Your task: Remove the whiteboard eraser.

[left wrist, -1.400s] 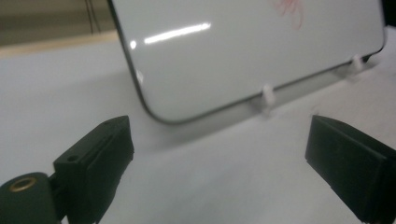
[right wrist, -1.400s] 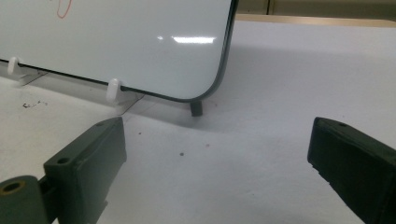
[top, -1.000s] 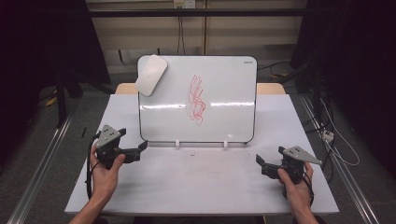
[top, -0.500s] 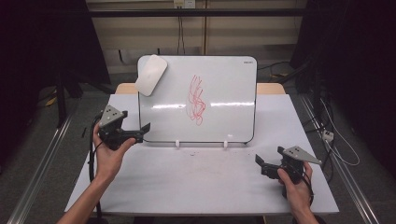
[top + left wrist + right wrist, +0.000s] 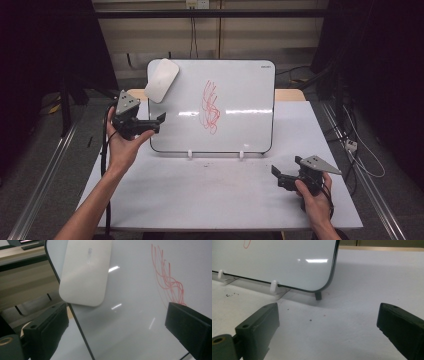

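Observation:
A white whiteboard (image 5: 240, 110) stands tilted on the table with a red scribble (image 5: 210, 107) near its middle. A pale rounded eraser (image 5: 161, 80) sticks to its upper left corner. My left gripper (image 5: 159, 120) is raised at the board's left edge, below the eraser; its jaws have just been opening and stand open with nothing between them. In the left gripper view the eraser (image 5: 86, 270) and scribble (image 5: 170, 282) lie ahead of the left gripper (image 5: 120, 325). My right gripper (image 5: 276, 176) rests low at the table's front right, open and empty.
The white table (image 5: 215, 195) has bare room in front of the board. White clips (image 5: 273, 286) and a dark foot (image 5: 318, 295) hold the whiteboard (image 5: 287, 262) along its bottom edge. Metal rails (image 5: 40, 175) run along the floor on both sides.
My left hand has lifted its gripper up and toward the board's left edge, nearer the eraser. The right hand has stayed in place.

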A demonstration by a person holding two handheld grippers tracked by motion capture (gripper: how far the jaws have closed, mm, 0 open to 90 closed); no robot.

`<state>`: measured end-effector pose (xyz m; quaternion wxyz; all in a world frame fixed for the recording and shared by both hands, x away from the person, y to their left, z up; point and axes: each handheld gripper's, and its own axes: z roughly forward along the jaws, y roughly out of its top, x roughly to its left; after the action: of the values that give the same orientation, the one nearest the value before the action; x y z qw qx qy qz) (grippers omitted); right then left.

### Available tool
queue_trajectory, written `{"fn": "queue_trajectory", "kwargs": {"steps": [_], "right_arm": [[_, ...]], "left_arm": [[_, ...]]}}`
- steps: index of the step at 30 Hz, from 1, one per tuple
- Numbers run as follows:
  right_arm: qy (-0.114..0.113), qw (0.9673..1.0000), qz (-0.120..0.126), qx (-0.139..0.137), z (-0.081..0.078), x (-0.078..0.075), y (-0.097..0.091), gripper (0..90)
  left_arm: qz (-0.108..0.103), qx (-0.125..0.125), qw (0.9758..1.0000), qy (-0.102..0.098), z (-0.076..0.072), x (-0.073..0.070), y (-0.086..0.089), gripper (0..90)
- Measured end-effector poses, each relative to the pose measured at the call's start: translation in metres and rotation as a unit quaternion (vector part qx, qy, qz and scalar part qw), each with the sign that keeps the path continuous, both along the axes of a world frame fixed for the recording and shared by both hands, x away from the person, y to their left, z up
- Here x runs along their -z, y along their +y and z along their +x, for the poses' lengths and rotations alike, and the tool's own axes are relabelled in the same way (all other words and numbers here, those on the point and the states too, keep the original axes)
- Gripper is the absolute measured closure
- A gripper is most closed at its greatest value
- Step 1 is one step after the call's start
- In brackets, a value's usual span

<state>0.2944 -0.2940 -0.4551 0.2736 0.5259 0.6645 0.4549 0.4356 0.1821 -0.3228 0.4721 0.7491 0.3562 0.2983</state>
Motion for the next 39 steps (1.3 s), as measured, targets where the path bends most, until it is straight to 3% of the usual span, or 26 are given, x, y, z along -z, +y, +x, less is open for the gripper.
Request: {"fn": "queue_trajectory", "kwargs": {"steps": [4,7,14,17,25,39], "right_arm": [[-0.001,1.0,-0.002,-0.003,0.001,0.0,0.001,4.3],[-0.003,1.0,0.0,-0.004,0.001,-0.002,0.003,4.3],[-0.005,0.9998,-0.005,-0.016,0.003,-0.002,0.01,4.5],[-0.002,0.9998,-0.004,-0.018,0.004,-0.001,0.01,4.5],[0.0,0.9999,-0.003,-0.016,0.003,-0.001,0.009,4.3],[-0.001,0.9998,-0.007,-0.02,0.003,-0.001,0.009,4.4]], "left_arm": [[0.013,-0.005,0.9998,-0.01,0.009,-0.006,-0.003,4.8],[0.009,-0.015,0.9997,-0.019,0.016,-0.009,-0.003,4.9],[0.026,-0.02,0.9993,-0.02,0.035,-0.015,-0.004,5.0],[0.022,-0.021,0.9992,-0.025,0.039,-0.02,-0.005,3.6],[0.051,-0.021,0.9977,-0.04,0.047,-0.029,-0.018,5.4],[0.084,-0.037,0.995,-0.039,0.071,-0.033,-0.03,6.4]]}}
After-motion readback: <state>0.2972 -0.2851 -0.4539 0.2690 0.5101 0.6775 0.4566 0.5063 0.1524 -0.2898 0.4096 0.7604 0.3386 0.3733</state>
